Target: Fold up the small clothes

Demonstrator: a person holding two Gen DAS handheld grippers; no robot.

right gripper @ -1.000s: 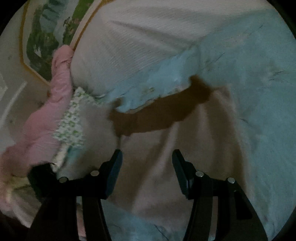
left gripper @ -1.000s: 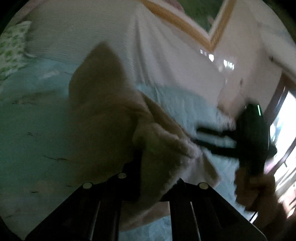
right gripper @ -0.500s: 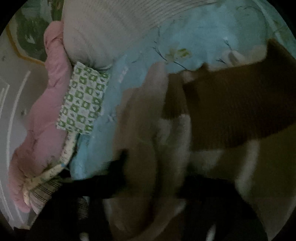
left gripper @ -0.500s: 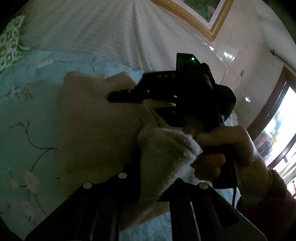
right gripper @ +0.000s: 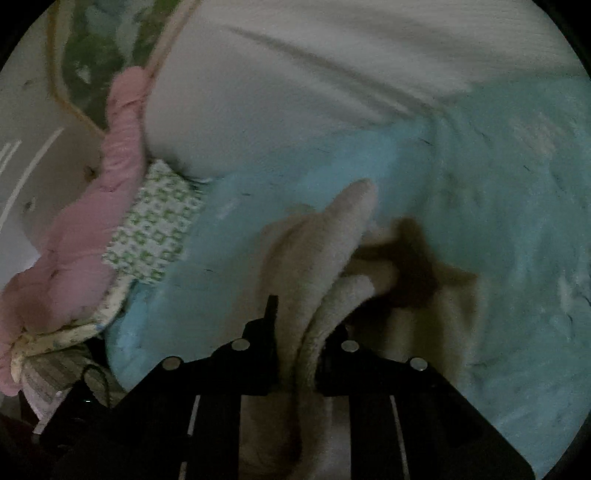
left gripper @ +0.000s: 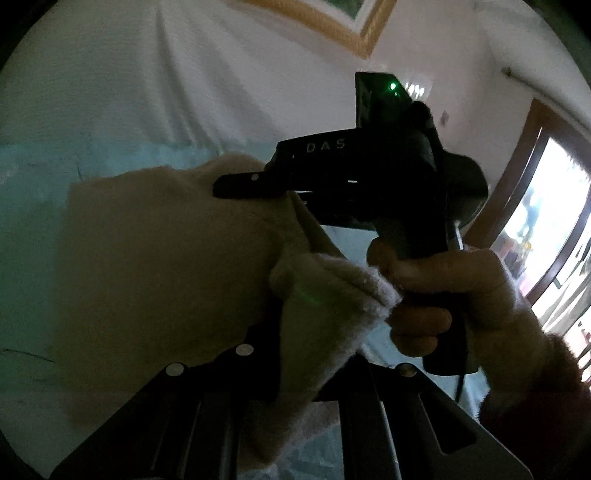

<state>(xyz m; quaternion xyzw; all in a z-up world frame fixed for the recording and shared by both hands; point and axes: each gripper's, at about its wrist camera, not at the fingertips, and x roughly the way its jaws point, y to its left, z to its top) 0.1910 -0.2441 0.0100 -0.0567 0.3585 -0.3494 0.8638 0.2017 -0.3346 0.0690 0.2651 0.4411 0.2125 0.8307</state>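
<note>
Bed: pale blue floral sheet [right gripper: 480, 177]
Headboard: white ribbed padding [left gripper: 155, 81]
Wall: gilt-framed painting [left gripper: 354, 26]
Window: wood-framed window [left gripper: 561, 236], bright daylight
Bedside: pink quilt [right gripper: 74, 251]; green-checked pillow [right gripper: 155, 229]
</note>
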